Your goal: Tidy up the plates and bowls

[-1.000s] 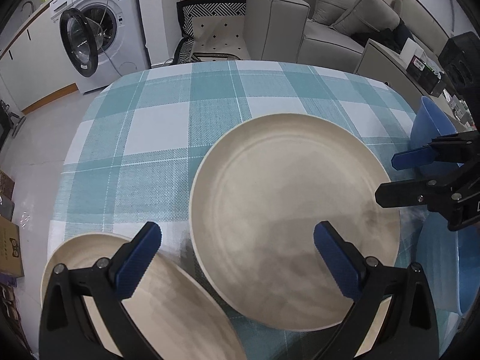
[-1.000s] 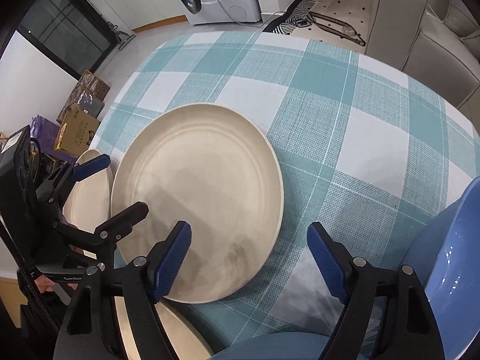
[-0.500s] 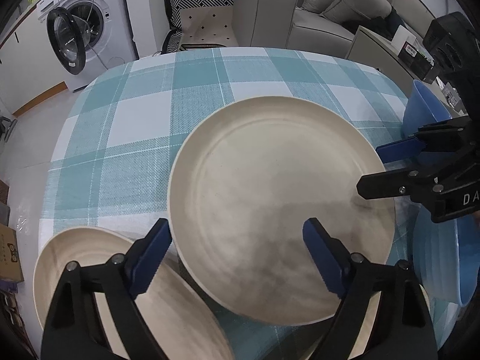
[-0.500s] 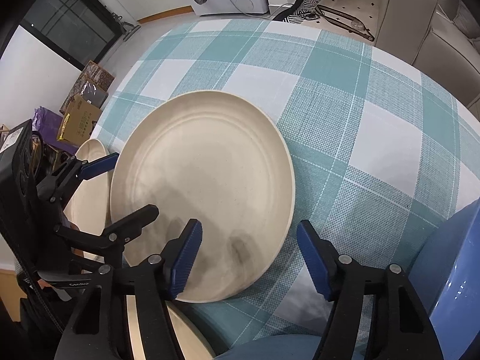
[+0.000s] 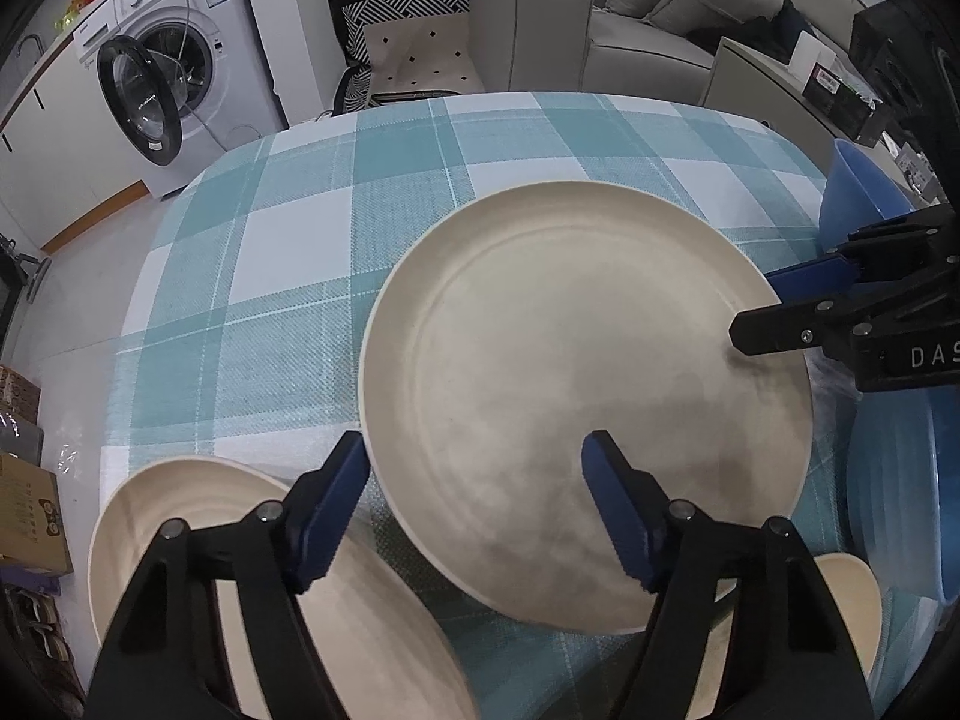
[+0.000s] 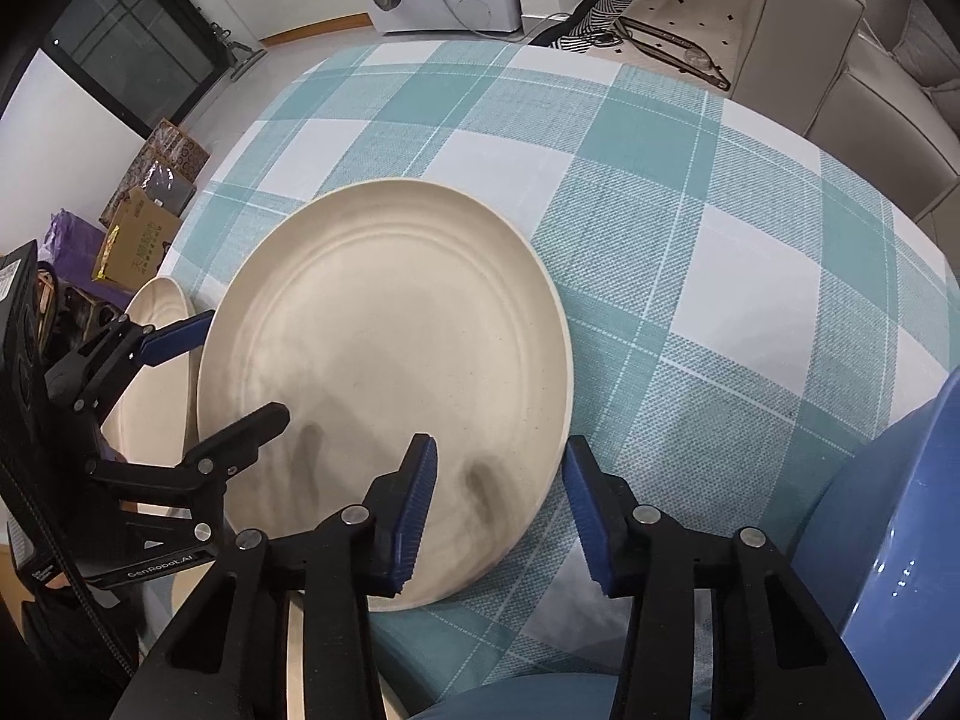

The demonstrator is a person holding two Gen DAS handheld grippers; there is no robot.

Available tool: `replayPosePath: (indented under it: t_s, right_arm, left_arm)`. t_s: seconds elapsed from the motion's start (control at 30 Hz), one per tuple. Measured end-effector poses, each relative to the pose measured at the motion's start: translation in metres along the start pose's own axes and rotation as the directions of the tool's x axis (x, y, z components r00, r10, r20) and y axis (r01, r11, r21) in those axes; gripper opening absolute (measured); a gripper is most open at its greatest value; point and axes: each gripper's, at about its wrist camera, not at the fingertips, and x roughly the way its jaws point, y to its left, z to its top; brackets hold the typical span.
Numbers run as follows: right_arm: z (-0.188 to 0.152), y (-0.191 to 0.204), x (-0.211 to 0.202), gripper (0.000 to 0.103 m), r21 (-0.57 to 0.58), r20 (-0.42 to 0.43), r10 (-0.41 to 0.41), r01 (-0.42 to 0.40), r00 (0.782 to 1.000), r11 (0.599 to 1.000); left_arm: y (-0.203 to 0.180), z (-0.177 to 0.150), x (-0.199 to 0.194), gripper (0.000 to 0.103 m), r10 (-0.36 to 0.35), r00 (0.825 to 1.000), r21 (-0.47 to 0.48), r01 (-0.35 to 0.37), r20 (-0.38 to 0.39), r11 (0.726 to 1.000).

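A large cream plate (image 5: 576, 384) lies flat on the teal checked tablecloth (image 5: 288, 252); it also shows in the right wrist view (image 6: 384, 372). My left gripper (image 5: 474, 492) is open, its fingers astride the plate's near left rim. My right gripper (image 6: 498, 492) is open, its fingers astride the plate's near right rim. A smaller cream plate (image 5: 180, 516) lies at the left, under my left gripper. A blue bowl (image 6: 888, 528) stands at the right, and another blue dish (image 5: 900, 510) lies by it.
Another cream plate (image 5: 852, 606) peeks out at the bottom right. The table edge curves round at the left. A washing machine (image 5: 180, 72) and a grey sofa (image 5: 600, 30) stand beyond the table. Cardboard boxes (image 6: 138, 228) sit on the floor.
Both grippers have narrowed their opening. My left gripper has moved right onto the big plate's left rim, and my right gripper has moved in over its right rim.
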Motion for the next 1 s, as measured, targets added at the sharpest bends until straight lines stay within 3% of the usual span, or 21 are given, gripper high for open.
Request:
replayPosePath:
  t_s: [0.27, 0.5, 1.0]
  right_arm:
    - [-0.002, -0.005, -0.003, 0.029, 0.001, 0.034, -0.038, 0.038, 0.999, 0.999]
    - [-0.004, -0.006, -0.01, 0.026, -0.001, 0.09, -0.042, 0.042, 0.995, 0.999]
    - [-0.009, -0.007, -0.021, 0.02, 0.02, 0.121, -0.056, 0.054, 0.991, 0.998]
  left_arm:
    - [0.005, 0.001, -0.002, 0.052, 0.025, 1.0, -0.025, -0.025, 0.014, 0.999]
    - [0.009, -0.001, -0.004, 0.041, 0.029, 0.999, -0.062, -0.027, 0.027, 0.998]
    - [0.013, 0.0, -0.014, 0.036, 0.013, 0.998, -0.09, -0.008, 0.058, 0.996]
